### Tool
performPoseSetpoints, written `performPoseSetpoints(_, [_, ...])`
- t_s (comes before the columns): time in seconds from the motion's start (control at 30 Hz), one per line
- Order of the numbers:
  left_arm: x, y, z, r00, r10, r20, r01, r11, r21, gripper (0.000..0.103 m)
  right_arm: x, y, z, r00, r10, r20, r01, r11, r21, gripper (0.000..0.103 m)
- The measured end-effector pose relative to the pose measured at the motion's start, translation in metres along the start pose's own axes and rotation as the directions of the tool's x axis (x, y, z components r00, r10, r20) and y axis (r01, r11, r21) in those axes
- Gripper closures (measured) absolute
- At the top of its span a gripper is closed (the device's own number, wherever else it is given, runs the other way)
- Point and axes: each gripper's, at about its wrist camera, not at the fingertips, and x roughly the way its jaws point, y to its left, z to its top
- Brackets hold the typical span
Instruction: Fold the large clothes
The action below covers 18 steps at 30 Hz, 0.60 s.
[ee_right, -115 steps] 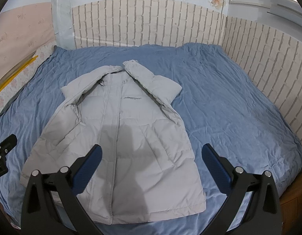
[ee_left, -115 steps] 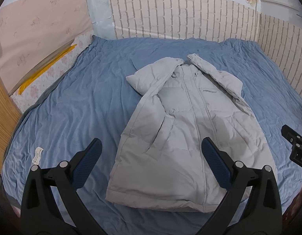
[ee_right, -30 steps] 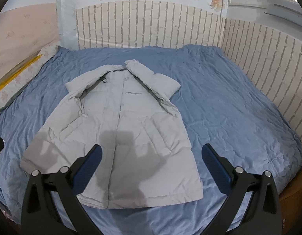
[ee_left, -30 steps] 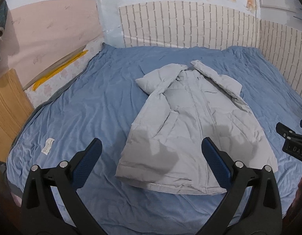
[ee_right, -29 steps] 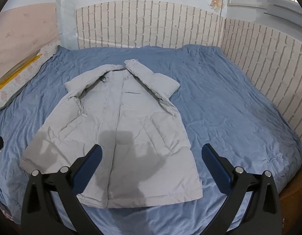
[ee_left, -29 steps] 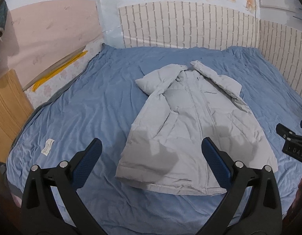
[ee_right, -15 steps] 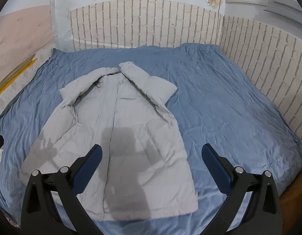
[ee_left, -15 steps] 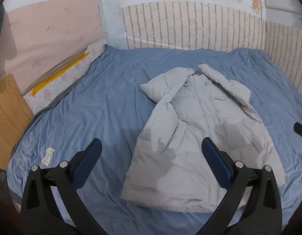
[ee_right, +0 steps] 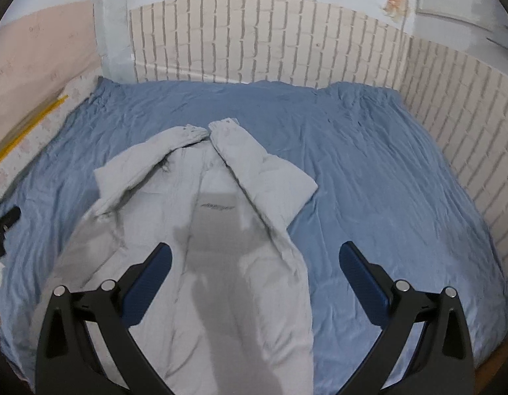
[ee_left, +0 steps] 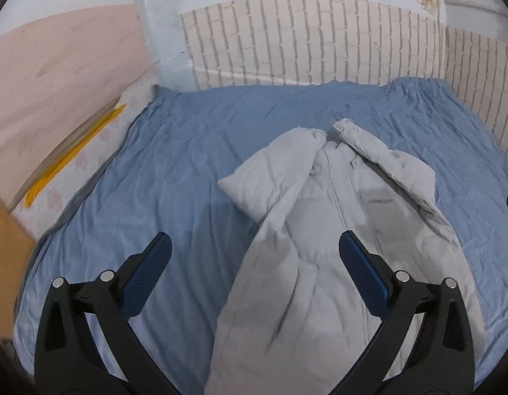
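We see grey puffer coat (ee_left: 336, 247) flat on blue bedsheet (ee_left: 175, 177), front up, zipped, both sleeves folded in twd collar, cuffs nearly meeting at top. Small logo on chest. L gripper (ee_left: 254, 276) above bed, jaws spread wide, nothing held; coat's left edge btwn its fingers. R gripper (ee_right: 254, 276) likewise wide apart, empty, over coat's right edge + sheet. Brick-pattern wall (ee_right: 270, 42) behind bed. Our shadows on coat.
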Motion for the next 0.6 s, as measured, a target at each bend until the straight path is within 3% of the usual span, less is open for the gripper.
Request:
performPoseSetpoints(0.13, [0.062,-0.006,0.006,0.996,-0.05,-0.079,0.051,0.999,0.013,0.003,0.062,0.003,0.005,0.998,-0.023,-0.052,0.021,0.999,-0.046,0.002])
performPoseSetpoints(0.33, [0.142,-0.025,0.006,0.991,-0.008,-0.132,0.022,0.994,0.108,0.003,0.132,0.009,0.013,0.998,0.007,-0.057,-0.012,0.996,-0.088,0.002])
performPoseSetpoints(0.47, [0.189,-0.036,0.007,0.986,0.01,-0.166,0.014,0.99,0.141,0.003,0.185,0.011,0.018,0.994,0.023,-0.104,-0.034,0.994,-0.104,0.03])
performPoseSetpoints(0.6, [0.232,-0.043,0.006,0.979,0.024,-0.201,0.007,0.989,0.151,0.005,0.24,0.013,0.019,0.987,0.017,-0.163,-0.038,0.991,-0.125,0.032])
